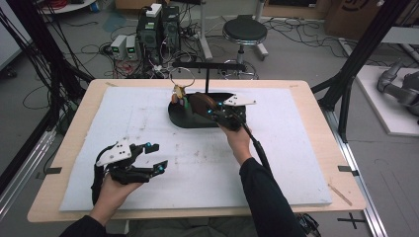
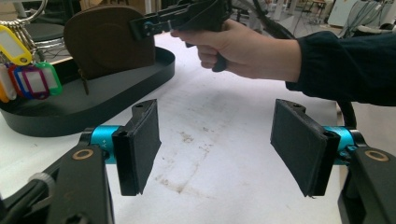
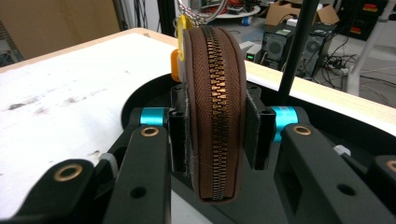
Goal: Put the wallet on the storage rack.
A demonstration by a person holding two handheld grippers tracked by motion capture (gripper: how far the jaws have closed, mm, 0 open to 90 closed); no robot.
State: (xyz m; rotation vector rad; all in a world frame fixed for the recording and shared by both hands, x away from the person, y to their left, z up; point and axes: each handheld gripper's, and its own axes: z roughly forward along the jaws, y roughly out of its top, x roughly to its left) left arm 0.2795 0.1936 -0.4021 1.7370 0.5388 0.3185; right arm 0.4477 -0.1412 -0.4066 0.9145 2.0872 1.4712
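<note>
A brown zip pouch stands on edge over the black oval tray, and my right gripper is shut on its two sides, zipper facing the camera. From above, the right gripper and the pouch sit at the tray's middle. A key ring with coloured tags hangs at the tray's left end. My left gripper rests low at the mat's front left, open and holding nothing. In the left gripper view its pads stand wide apart, facing the pouch, the tags and the tray.
A white mat covers the wooden table. A black T-shaped stand rises from the tray's back; its pole is just right of the pouch. Computers, cables and a stool stand on the floor beyond.
</note>
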